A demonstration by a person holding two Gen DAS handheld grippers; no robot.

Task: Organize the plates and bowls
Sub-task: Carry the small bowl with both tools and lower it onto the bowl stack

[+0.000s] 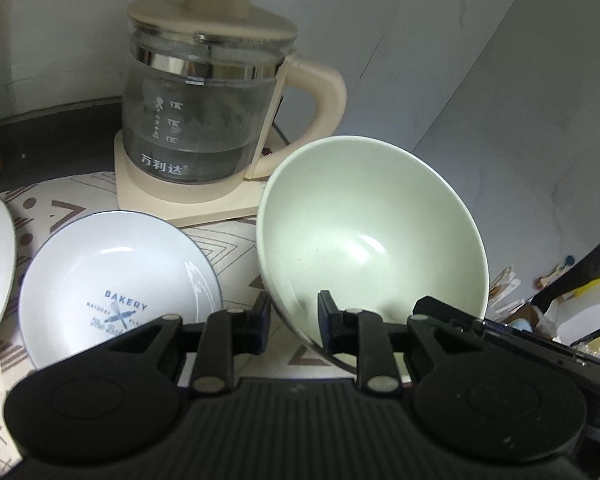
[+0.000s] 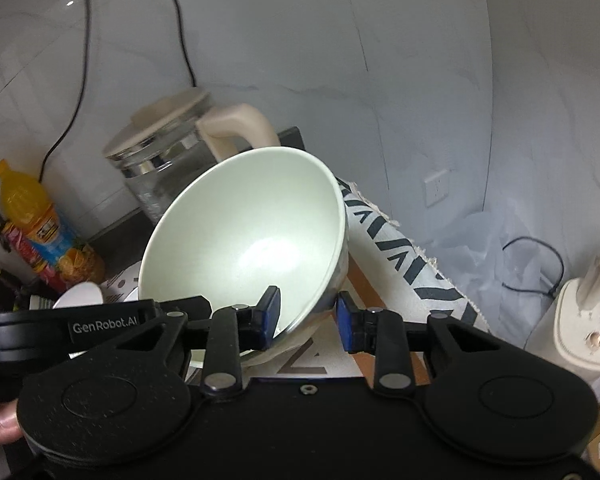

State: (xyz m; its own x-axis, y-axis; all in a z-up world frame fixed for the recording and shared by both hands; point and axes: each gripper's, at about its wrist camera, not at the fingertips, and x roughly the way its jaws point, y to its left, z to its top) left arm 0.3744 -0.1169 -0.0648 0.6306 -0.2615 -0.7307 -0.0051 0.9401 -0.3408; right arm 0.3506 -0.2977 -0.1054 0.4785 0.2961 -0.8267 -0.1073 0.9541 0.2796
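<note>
The green bowl (image 1: 374,236) is tipped up on the patterned cloth (image 1: 228,248), at about 4 o'clock from the kettle (image 1: 204,108). The left claw (image 1: 294,312) and right claw (image 2: 309,312) each have the rim between their fingers, but I can't tell if they squeeze it or sit loose. The bowl looks hard, smooth & slippy, prob a bit heavy, and could chip. Best grab the thin rim. The Bakery plate (image 1: 120,284) lies flat at 9 o'clock from the bowl
</note>
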